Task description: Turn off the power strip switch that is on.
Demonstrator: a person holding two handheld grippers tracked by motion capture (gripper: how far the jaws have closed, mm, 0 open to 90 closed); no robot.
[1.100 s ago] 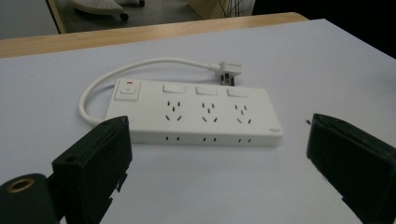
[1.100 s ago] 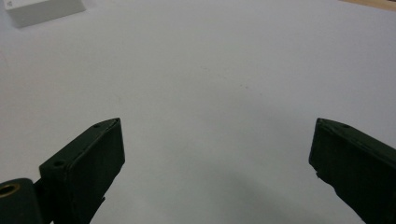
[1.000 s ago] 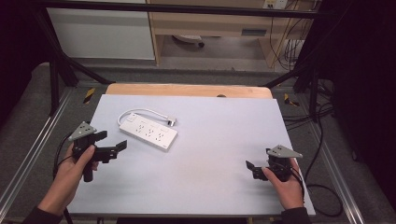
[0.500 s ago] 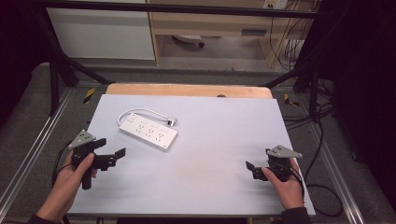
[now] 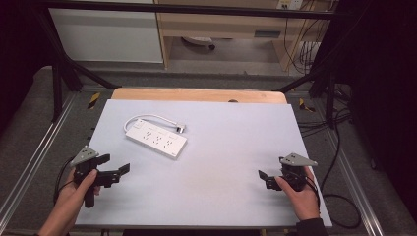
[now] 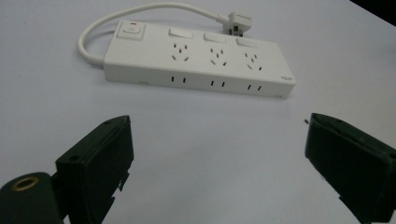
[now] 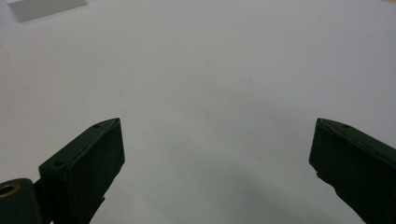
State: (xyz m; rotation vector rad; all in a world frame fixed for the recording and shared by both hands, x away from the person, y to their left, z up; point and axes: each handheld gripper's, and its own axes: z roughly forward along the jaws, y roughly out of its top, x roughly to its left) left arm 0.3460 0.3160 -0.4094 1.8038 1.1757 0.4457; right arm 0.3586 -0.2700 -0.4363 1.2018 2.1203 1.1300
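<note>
A white power strip [image 5: 156, 138] with three sockets lies flat on the left half of the white table top [image 5: 226, 142]. Its short cord loops round to a plug [image 5: 181, 130] beside it. My left gripper [image 5: 116, 163] is open near the front left edge, a short way in front of the strip and apart from it. In the left gripper view the power strip [image 6: 201, 65] lies ahead of the wide-apart jaws of the left gripper [image 6: 217, 154], with the plug [image 6: 236, 23] behind it. My right gripper [image 5: 265, 179] is open at the front right, over bare table. The right gripper [image 7: 217, 154] holds nothing.
A wooden strip [image 5: 196, 94] runs along the table's far edge. Metal rails [image 5: 37, 162] flank both sides. Cables [image 5: 339, 162] trail on the floor at the right. A corner of the power strip [image 7: 44, 7] peeks into the right gripper view at top left.
My left gripper has drawn back toward the near edge, away from the power strip. The right gripper has stayed still.
</note>
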